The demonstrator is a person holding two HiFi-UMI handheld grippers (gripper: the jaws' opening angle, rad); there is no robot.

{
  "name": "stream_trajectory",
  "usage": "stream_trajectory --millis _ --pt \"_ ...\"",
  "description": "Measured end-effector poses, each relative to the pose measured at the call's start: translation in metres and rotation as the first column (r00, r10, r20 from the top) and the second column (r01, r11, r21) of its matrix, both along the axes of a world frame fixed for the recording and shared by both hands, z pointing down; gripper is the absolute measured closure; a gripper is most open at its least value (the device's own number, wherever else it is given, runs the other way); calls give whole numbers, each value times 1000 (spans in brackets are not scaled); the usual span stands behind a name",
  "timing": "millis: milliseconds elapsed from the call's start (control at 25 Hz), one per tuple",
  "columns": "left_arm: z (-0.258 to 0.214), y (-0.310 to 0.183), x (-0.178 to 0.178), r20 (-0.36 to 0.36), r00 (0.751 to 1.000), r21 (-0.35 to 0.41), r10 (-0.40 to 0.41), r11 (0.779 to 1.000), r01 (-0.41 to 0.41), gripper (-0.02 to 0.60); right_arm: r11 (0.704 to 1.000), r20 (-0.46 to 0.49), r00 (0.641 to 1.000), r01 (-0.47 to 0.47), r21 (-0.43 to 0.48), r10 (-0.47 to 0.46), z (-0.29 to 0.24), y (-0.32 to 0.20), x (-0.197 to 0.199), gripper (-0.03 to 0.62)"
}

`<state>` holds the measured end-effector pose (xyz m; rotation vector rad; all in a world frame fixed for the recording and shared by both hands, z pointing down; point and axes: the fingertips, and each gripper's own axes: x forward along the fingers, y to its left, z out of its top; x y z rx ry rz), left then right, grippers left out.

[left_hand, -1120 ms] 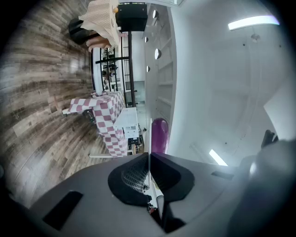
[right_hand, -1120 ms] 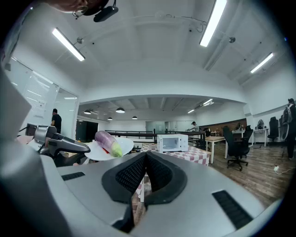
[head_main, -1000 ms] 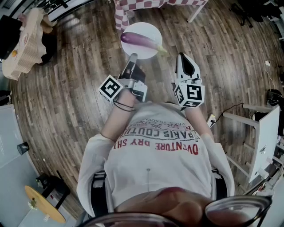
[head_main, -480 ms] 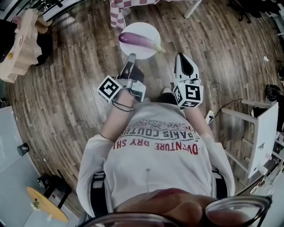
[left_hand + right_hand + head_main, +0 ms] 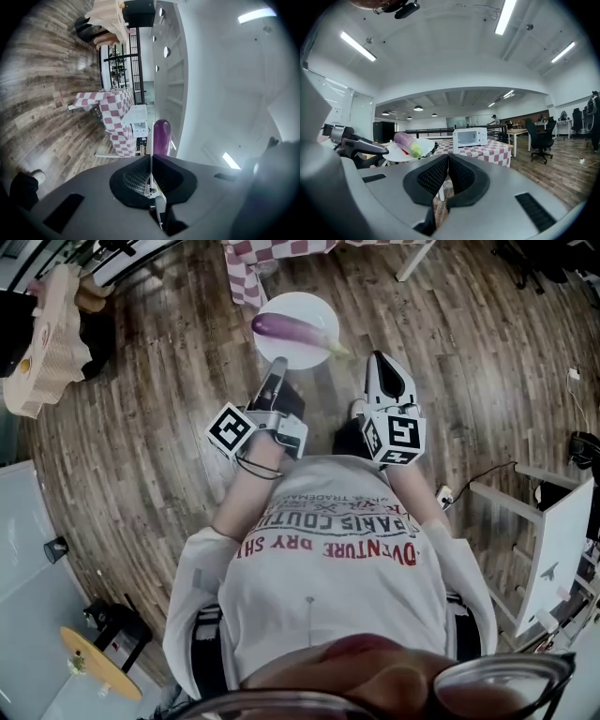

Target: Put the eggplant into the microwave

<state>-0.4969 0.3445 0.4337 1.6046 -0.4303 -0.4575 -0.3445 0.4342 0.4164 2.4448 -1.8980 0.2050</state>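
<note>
Between the jaws of my left hand-held gripper (image 5: pixel 278 365) is the near rim of a white plate (image 5: pixel 302 304). The jaws are clamped on it. In the left gripper view the plate shows only as a thin pale line, edge-on, running into the seam where the two pads meet. This gripper is rolled onto its side, with its marker cube out to my left.

The eggplant (image 5: pixel 291 328) lies on the plate. It is purple and stretched across the dish, and its green stem end reaches the rim on my right. I hold the plate out in front of my chest over the wooden floor (image 5: pixel 141 437), and it rests on no table.

My right hand-held gripper (image 5: pixel 379 357) is just to the right of the plate and does not touch it. Its jaws are pressed flat against each other, ribbed pad to ribbed pad, with nothing between them.

The right gripper view shows the left gripper and the loaded plate at its left edge. Beyond them the white microwave (image 5: pixel 470 137) stands on a table (image 5: pixel 490 152) draped in a red-and-white checked cloth, with its windowed front turned toward me. It is well apart from the plate. Farther right a black office chair (image 5: pixel 541 140) sits by a plain desk.
</note>
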Motion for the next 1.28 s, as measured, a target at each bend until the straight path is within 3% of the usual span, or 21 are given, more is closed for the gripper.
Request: stream_trajectory --millis 600,800,1280 --pt "-36 -75 237 -43 997 28 -65 997 66 548 998 -80 995 59 23 -57 -35 -73 236 568" --pt "-29 -84 298 -31 999 12 -38 999 38 548 999 -44 998 43 9 -43 -20 -81 288 568" --pt "-5 -148 394 -24 1000 -22 -3 1000 2 548 999 -19 999 33 -32 -34 9 -140 372 568"
